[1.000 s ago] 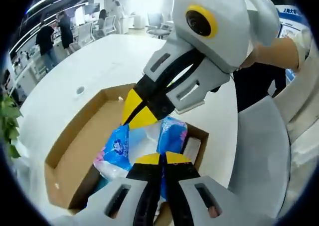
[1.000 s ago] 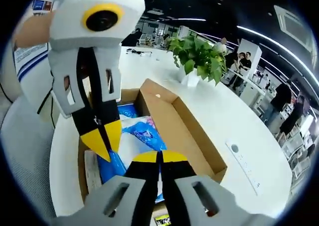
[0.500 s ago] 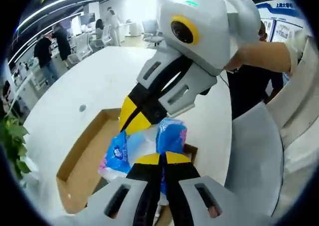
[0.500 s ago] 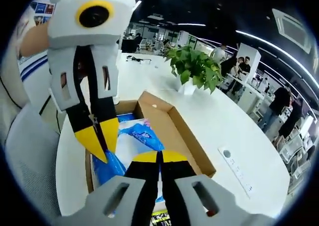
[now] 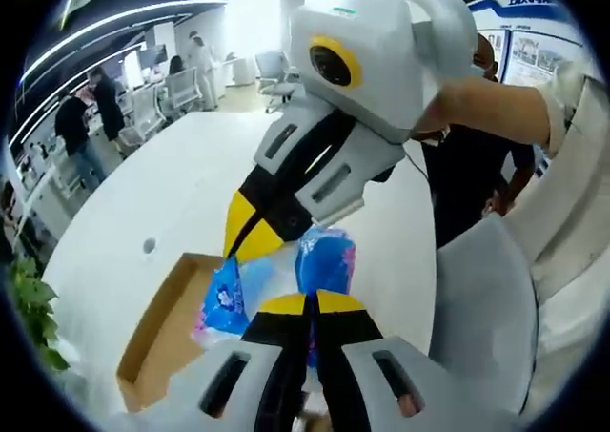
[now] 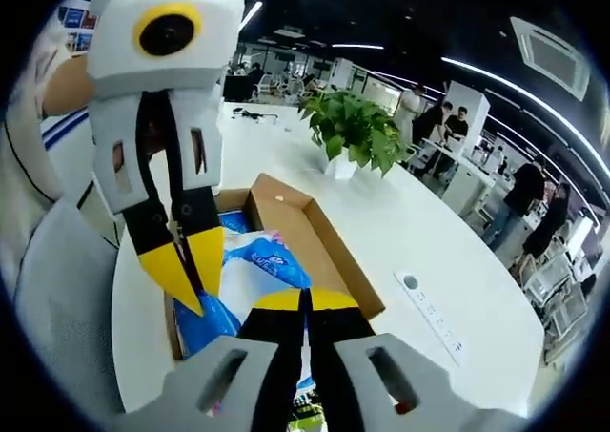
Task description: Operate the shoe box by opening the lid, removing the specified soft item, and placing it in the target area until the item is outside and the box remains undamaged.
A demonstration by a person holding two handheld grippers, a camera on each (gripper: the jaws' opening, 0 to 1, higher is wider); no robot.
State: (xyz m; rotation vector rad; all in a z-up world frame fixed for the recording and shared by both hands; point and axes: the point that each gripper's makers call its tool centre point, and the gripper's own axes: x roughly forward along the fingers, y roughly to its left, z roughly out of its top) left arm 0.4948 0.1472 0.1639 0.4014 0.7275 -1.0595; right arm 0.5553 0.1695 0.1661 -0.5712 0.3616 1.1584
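A soft blue-and-white plastic pack (image 5: 324,260) hangs above the open brown cardboard box (image 5: 157,332) on the white table. My left gripper (image 5: 310,301) is shut on the pack's near edge. My right gripper (image 5: 246,241) comes in from the upper right, shut on the pack's other side. In the right gripper view, the pack (image 6: 262,256) sits between my right gripper (image 6: 305,298), shut on it, and my left gripper (image 6: 193,279), which pinches it from the left. The box (image 6: 329,256) lies underneath, its inside partly hidden by the pack.
A potted green plant (image 6: 353,132) stands on the round white table (image 6: 429,232) beyond the box. A small white strip (image 6: 434,313) lies on the table to the right. A grey chair back (image 5: 486,308) is near the table's edge. People stand at desks far behind.
Both grippers have risen with the pack held between them. The box now looks smaller and farther below, and the pack hangs higher over it.
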